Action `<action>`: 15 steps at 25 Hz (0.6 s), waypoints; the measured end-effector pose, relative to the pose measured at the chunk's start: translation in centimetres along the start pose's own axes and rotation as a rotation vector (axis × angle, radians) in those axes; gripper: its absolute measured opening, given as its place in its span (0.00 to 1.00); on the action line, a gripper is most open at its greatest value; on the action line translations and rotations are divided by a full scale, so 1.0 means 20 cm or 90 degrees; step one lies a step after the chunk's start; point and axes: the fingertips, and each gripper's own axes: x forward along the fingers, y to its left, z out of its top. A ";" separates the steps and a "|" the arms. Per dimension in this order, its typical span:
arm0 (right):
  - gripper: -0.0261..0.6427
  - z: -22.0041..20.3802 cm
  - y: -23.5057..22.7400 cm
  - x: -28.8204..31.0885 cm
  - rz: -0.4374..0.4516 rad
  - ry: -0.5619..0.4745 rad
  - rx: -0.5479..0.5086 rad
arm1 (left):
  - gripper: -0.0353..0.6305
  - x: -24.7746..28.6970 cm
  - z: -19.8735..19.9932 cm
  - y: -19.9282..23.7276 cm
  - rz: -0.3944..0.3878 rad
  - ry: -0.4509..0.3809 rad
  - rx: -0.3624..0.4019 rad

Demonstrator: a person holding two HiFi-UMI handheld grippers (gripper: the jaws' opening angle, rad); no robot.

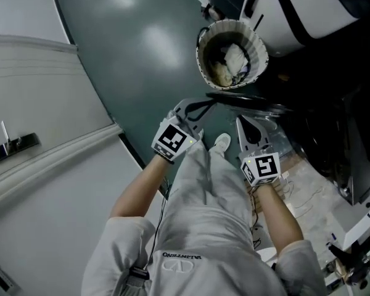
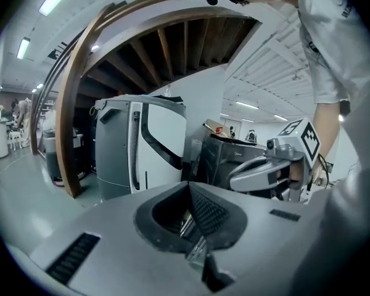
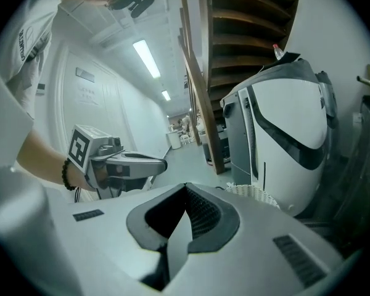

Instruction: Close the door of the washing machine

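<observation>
Your left hand-held gripper and right hand-held gripper hang ahead of your legs, each with jaws pressed together on nothing. Just past them the laundry basket stands near what looks like the washing machine's open door, so a careless shove could clip the basket. The head view shows that door from above; the left gripper view instead shows the front of the dark machine.

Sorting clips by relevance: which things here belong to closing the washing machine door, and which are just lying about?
Job: dark washing machine; left gripper and right gripper, both shut and empty.
Lying about: laundry basket with clothes; white-and-black appliance; curved wooden beam.
</observation>
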 end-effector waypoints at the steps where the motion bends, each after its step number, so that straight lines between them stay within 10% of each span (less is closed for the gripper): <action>1: 0.06 -0.03 -0.01 0.02 -0.002 0.002 0.006 | 0.06 0.02 -0.03 0.01 -0.006 0.004 -0.001; 15: 0.06 -0.31 -0.14 0.25 -0.017 0.013 0.031 | 0.18 0.29 -0.47 0.06 -0.103 0.061 0.020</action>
